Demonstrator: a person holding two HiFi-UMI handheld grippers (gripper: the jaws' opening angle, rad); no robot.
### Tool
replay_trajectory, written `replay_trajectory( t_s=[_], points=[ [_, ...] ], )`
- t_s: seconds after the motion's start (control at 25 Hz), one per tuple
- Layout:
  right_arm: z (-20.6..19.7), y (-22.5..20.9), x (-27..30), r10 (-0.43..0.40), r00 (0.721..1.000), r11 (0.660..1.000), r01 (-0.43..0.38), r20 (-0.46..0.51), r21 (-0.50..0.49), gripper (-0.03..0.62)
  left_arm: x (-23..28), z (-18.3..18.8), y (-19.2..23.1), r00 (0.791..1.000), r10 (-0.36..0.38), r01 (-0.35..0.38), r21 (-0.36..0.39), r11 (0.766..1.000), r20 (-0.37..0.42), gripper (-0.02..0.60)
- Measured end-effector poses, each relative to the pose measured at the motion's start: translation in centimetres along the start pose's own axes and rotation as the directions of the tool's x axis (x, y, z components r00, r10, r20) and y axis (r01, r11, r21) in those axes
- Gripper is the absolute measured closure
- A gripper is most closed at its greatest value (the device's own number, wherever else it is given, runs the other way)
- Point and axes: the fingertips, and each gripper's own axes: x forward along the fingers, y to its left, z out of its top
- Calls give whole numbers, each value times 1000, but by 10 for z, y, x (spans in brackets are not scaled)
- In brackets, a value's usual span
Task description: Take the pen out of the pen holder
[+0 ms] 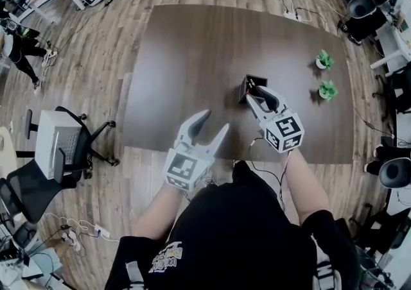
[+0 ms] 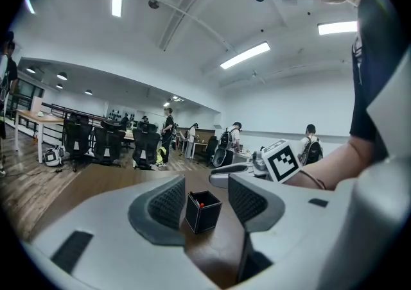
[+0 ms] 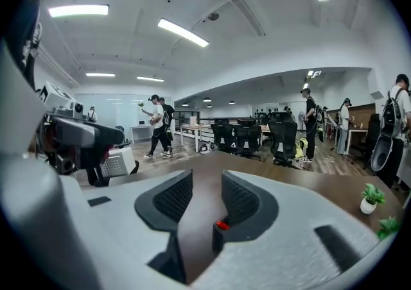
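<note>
A black square pen holder [image 1: 252, 85] stands on the brown table [image 1: 192, 58], right of centre. A pen with a red top [image 2: 201, 204] sticks up inside it. My right gripper [image 1: 257, 94] hovers right at the holder with its jaws open; in the right gripper view the red pen top [image 3: 221, 224] and the holder's rim [image 3: 216, 238] show just below the right jaw, not between the pads. My left gripper [image 1: 215, 121] is open and empty near the table's front edge, pointing at the holder [image 2: 203, 212] from a short way off.
Two small potted plants [image 1: 324, 59] [image 1: 328, 90] stand on the table to the right of the holder. An office chair with a white box [image 1: 56, 144] is on the floor at the left. Cables lie on the floor; people stand among distant desks [image 3: 157, 125].
</note>
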Motion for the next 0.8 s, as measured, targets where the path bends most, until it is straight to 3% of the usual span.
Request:
replay_trajectory(
  t_s=[0.36,0.8],
  points=[
    [-31,-34,33,84,990,991,-95,-116,-94,450,29,-10,3,998,61,-62,-5,998,-10,396],
    [-65,-42,72,159,948,956,-217,-274,-198,480,52,-19,11,995,92,-94,-33,995,-38,395]
  ],
)
